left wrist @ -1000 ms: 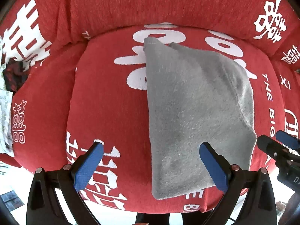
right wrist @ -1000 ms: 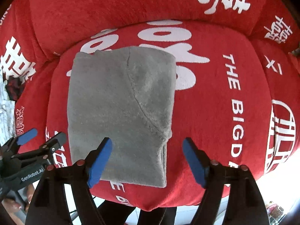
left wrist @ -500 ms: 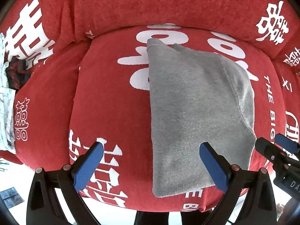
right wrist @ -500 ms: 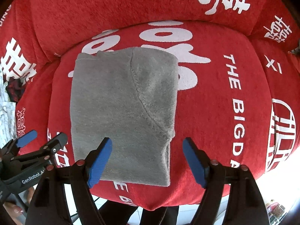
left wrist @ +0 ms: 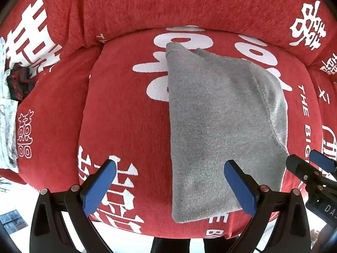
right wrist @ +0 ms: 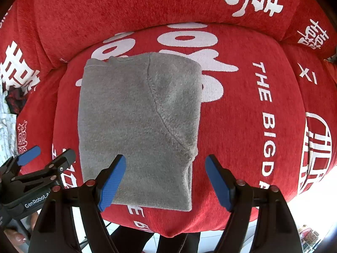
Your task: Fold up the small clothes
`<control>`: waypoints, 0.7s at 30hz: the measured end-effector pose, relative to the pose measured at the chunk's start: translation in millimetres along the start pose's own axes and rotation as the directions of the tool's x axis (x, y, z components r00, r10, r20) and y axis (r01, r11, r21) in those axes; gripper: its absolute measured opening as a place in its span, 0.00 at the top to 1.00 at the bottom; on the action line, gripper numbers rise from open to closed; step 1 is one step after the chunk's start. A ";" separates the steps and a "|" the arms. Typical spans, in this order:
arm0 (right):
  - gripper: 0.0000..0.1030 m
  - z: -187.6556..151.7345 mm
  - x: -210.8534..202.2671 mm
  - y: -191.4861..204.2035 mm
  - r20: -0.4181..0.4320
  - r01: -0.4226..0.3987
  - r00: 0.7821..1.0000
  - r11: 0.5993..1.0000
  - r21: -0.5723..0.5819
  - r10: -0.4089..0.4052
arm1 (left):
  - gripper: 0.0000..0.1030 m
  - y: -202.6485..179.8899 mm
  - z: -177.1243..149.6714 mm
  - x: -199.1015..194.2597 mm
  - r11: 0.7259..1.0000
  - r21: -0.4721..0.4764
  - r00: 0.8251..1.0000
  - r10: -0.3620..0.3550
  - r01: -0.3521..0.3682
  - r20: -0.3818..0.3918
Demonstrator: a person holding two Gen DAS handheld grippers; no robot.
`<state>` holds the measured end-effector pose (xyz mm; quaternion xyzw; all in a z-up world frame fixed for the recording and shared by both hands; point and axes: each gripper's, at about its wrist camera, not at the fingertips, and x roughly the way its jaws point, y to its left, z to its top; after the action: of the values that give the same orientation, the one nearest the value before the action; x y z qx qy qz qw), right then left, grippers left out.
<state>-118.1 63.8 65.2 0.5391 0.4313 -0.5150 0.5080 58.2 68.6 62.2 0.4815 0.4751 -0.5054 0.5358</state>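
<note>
Nearest, both grippers point down over the seat with nothing between their blue pads. The left gripper [left wrist: 169, 186] hangs spread wide over the near-left edge of the grey garment [left wrist: 219, 126], one pad above bare red fabric, the other above the cloth. The right gripper [right wrist: 166, 180] is likewise spread, straddling the garment's near-right corner. The garment lies folded into a neat rectangle, a curved seam crossing its top layer, flat on the red cushion [right wrist: 242, 126] with white lettering. Beyond rises the red backrest [right wrist: 137, 6].
</note>
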 end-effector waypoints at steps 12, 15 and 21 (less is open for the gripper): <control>0.22 2.4 0.7 -2.1 -0.002 0.005 1.000 1.000 0.000 -0.005 | 0.00 -1.7 1.2 1.9 1.000 0.009 1.000 0.010 -0.010 -0.002; 0.22 2.5 0.8 -1.7 -0.001 0.005 1.000 1.000 0.002 -0.005 | 0.00 -2.2 1.4 2.1 1.000 0.010 1.000 0.011 -0.011 -0.002; 0.22 4.1 3.1 0.0 -0.005 0.016 1.000 1.000 -0.007 -0.016 | 0.00 -3.3 1.5 2.3 1.000 0.014 1.000 0.016 -0.016 -0.002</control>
<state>-118.3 59.5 62.3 0.5351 0.4385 -0.5162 0.5049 54.9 66.9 59.9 0.4896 0.4683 -0.5039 0.5358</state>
